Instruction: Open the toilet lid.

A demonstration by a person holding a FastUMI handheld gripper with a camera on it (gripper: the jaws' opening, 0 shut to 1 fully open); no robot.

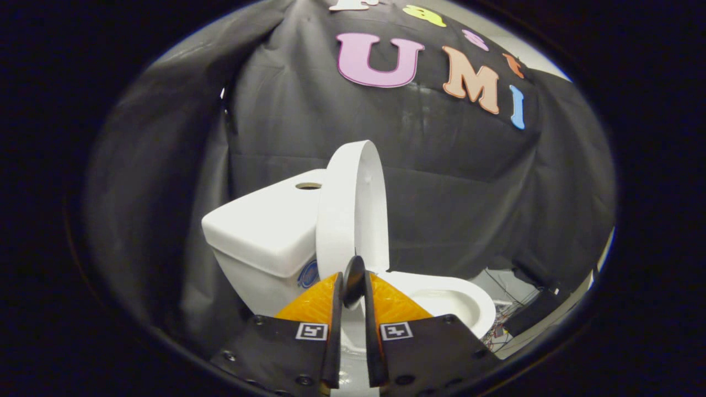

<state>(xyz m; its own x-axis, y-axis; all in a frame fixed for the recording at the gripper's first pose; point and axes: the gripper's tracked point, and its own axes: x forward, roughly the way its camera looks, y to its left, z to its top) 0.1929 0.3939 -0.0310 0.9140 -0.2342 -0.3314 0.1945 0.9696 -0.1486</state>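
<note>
Gripper (353,286) nearest, its two orange-backed fingers (314,302) drawn narrow, with a small dark round disc (353,281) pinched between the tips; whether both tips press on the disc cannot be told; white toilet (441,300) just beyond the fingers, bowl open to the right of them; toilet lid (345,215) raised upright above the bowl, leaning back against the tank (265,226); tank left of the lid, a round hole (308,186) in its top; black cloth wall (469,193) behind the toilet; loose wires (504,320) on the floor right of the bowl.
</note>
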